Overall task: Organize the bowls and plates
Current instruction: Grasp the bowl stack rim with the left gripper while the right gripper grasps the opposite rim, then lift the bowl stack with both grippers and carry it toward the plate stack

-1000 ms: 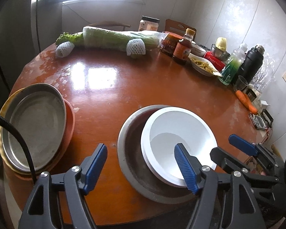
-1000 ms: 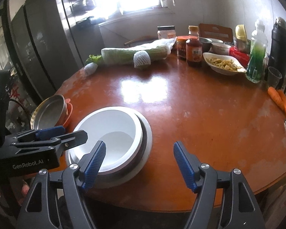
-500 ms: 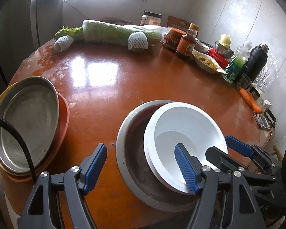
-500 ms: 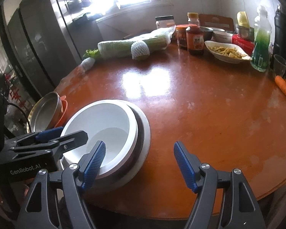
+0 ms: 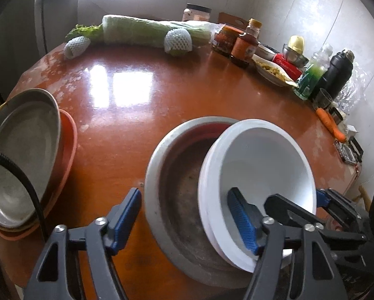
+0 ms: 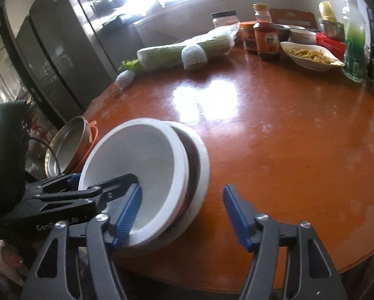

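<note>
Two half-wide tongs closing without yet pinching, left gripper (image 5: pixel 184 220) astride near rims at 6 o'clock of white bowl (image 5: pixel 256 165) tilted in metal basin (image 5: pixel 177 175), right gripper (image 6: pixel 182 207) at 4 o'clock, probably for lifting toward plate stack (image 5: pixel 24 150) at 9 o'clock.

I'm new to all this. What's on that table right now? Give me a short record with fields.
Table: round brown table
Near stack: white bowl tilted inside a grey metal basin
Left gripper: jaws closing, the rims of basin and bowl between them, no firm grip visible
Right gripper: jaws closing, one finger inside the bowl, the other outside the stack
Side stack: metal plate on orange plates
Far edge: cabbage, sauce bottle, black flask, carrots
</note>
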Demonstrator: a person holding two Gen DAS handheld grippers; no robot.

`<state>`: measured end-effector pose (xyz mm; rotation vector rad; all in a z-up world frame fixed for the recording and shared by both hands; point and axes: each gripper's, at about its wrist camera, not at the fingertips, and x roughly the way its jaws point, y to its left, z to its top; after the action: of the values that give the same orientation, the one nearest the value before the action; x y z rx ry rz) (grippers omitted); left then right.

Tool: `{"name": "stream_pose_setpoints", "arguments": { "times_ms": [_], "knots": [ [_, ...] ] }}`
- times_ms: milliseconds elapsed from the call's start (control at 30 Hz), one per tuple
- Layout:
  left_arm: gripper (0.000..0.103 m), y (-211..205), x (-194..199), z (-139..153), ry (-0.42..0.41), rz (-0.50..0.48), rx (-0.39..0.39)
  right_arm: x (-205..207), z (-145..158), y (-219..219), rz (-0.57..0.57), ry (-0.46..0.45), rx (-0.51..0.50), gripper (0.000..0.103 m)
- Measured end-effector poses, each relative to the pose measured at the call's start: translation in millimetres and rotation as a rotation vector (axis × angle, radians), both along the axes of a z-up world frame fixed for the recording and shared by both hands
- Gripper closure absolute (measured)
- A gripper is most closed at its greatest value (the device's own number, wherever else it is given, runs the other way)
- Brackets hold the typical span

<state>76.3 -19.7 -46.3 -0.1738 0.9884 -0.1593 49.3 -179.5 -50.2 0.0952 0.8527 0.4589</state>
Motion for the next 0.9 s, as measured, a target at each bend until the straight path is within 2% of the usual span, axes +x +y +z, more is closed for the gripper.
{"name": "stream_pose_setpoints", "arguments": {
  "times_ms": [133, 500, 900],
  "knots": [
    [0.048, -2, -1, 1, 0.000, -0.024, -0.019, -2, 2, 4, 0.021, -0.011, 0.002, 0.050],
    [0.050, -1, 0, 8, -0.014, -0.020, -0.008, -1, 5, 8, 0.014, -0.013, -0.006, 0.050],
    [0.050, 13, -14, 41, -0.074, 0.009, -0.025, -10, 33, 21, 0.035, -0.066, 0.002, 0.050]
  ]
}}
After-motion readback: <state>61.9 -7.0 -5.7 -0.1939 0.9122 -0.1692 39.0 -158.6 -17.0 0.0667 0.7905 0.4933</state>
